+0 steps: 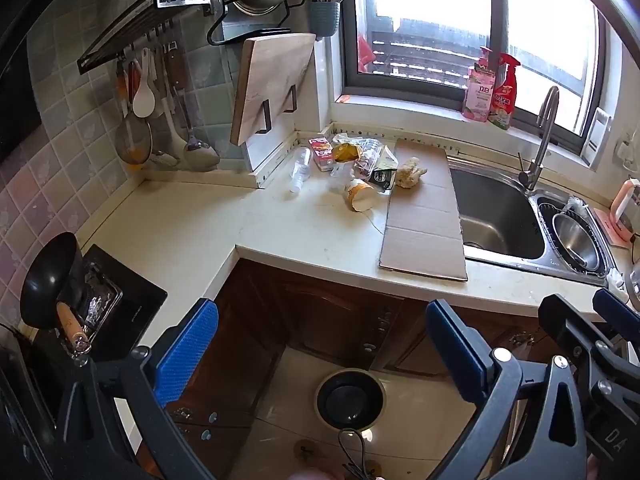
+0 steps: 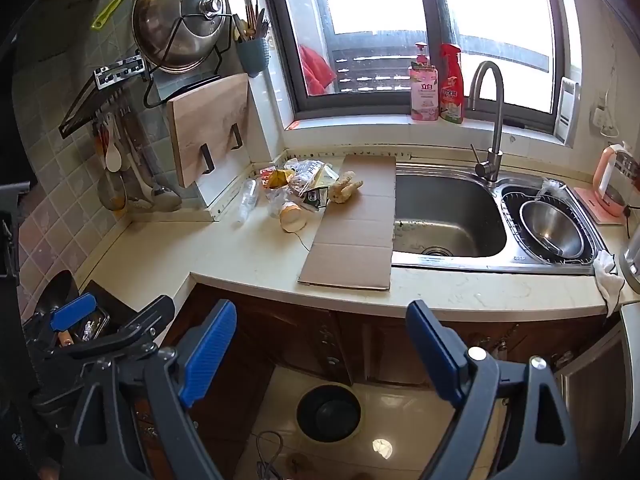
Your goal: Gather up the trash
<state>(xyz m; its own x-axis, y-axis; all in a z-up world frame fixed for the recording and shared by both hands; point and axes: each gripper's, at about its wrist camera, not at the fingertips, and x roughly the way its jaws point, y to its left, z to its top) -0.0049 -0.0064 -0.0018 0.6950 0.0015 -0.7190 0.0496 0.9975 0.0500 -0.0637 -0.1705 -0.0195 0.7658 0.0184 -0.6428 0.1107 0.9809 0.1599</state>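
A black wok (image 1: 48,280) sat on the stove at the far left. The left gripper (image 1: 320,344) had its blue jaws wide apart and held nothing. The pile of trash (image 1: 352,164), a clear plastic bottle (image 1: 300,170), crinkly wrappers and a tipped paper cup (image 1: 360,196), lay on the pale counter (image 1: 192,224) beside a flat brown cardboard sheet (image 1: 424,216). A round black bin (image 2: 329,412) stood on the floor below. The right gripper (image 2: 320,348) was open and empty too. The steel sink (image 2: 448,220) was on the right.

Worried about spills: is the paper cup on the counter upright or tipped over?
Tipped over. The paper cup lies on its side on the counter, one round end facing the camera.
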